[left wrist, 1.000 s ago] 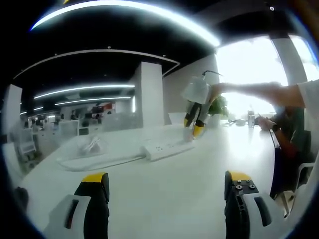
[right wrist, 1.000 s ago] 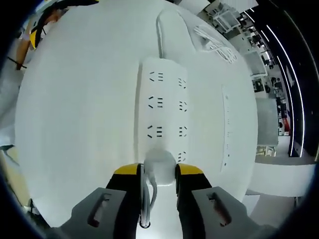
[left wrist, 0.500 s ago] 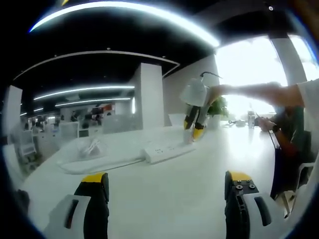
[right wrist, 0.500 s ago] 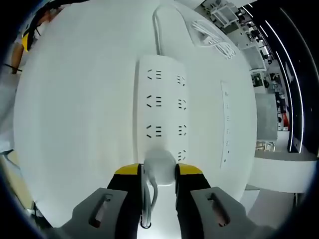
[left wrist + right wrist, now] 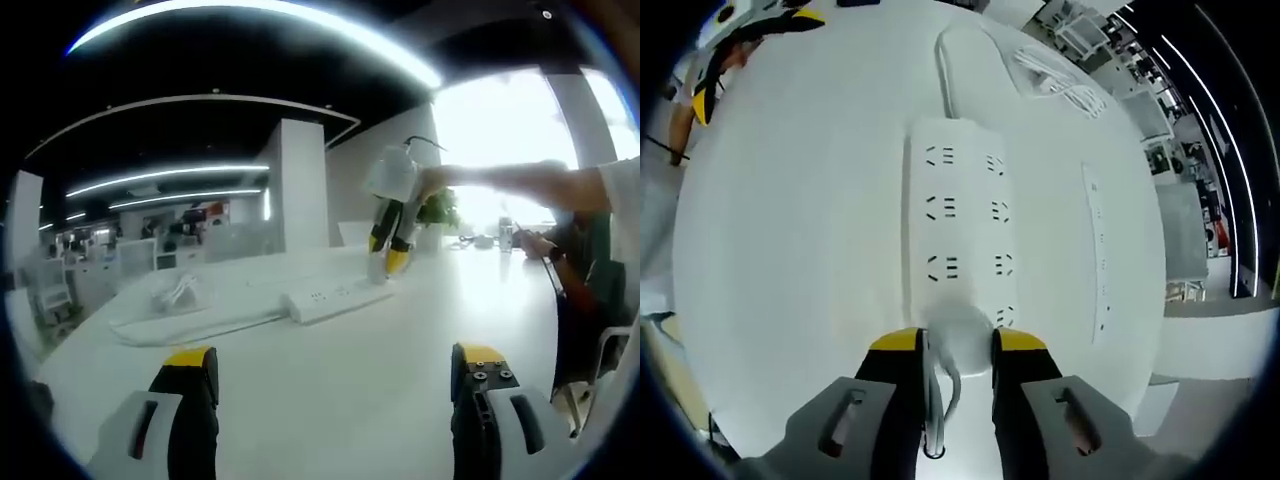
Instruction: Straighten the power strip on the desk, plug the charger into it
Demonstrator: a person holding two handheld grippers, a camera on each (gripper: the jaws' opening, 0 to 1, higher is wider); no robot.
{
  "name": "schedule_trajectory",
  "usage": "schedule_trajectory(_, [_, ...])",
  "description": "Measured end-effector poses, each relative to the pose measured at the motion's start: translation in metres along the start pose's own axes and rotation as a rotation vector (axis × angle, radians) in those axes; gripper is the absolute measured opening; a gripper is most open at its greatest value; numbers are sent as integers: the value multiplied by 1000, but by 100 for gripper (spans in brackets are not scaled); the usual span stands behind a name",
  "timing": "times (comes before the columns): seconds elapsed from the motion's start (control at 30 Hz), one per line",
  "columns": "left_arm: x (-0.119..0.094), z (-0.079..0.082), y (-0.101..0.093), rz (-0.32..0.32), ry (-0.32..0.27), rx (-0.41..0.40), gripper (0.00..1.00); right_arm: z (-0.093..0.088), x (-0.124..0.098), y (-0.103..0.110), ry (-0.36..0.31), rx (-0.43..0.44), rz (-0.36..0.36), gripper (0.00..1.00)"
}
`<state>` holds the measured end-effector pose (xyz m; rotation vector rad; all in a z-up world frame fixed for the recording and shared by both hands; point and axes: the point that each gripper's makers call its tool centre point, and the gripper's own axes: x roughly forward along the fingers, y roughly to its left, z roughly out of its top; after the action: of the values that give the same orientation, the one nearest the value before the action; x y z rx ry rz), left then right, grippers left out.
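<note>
A white power strip [image 5: 958, 230] lies lengthwise on the white desk [image 5: 790, 250], running straight away from my right gripper [image 5: 960, 345]. That gripper is shut on a white charger [image 5: 960, 332], which sits on the strip's near end and hides a socket there. The charger's cable [image 5: 937, 400] hangs down between the jaws. In the left gripper view the power strip [image 5: 335, 297] lies in the middle distance, with the right gripper [image 5: 388, 258] standing upright over its right end. My left gripper [image 5: 335, 365] hovers low over the desk, open and holding nothing.
A bundle of white cable [image 5: 1060, 80] lies beyond the strip, whose own cord [image 5: 945, 70] curves off that way. A long slot panel [image 5: 1095, 250] is set in the desk to the right. A person's arm [image 5: 520, 185] reaches in from the right.
The right gripper stays shut on the charger at the strip's near end, and its view has shifted only slightly. The left gripper has hardly moved.
</note>
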<state>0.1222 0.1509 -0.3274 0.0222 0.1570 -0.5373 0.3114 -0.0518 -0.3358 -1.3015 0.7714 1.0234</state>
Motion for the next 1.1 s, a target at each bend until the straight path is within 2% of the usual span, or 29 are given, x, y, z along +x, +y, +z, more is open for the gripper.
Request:
schedule_trajectory(0.63, [-1, -9, 2, 7, 21, -11, 99, 2, -1, 3, -25, -25, -5, 24])
schedule_trajectory(1.1, [-5, -15, 12, 25, 37, -24, 99, 3, 0, 5, -72, 46, 40, 28])
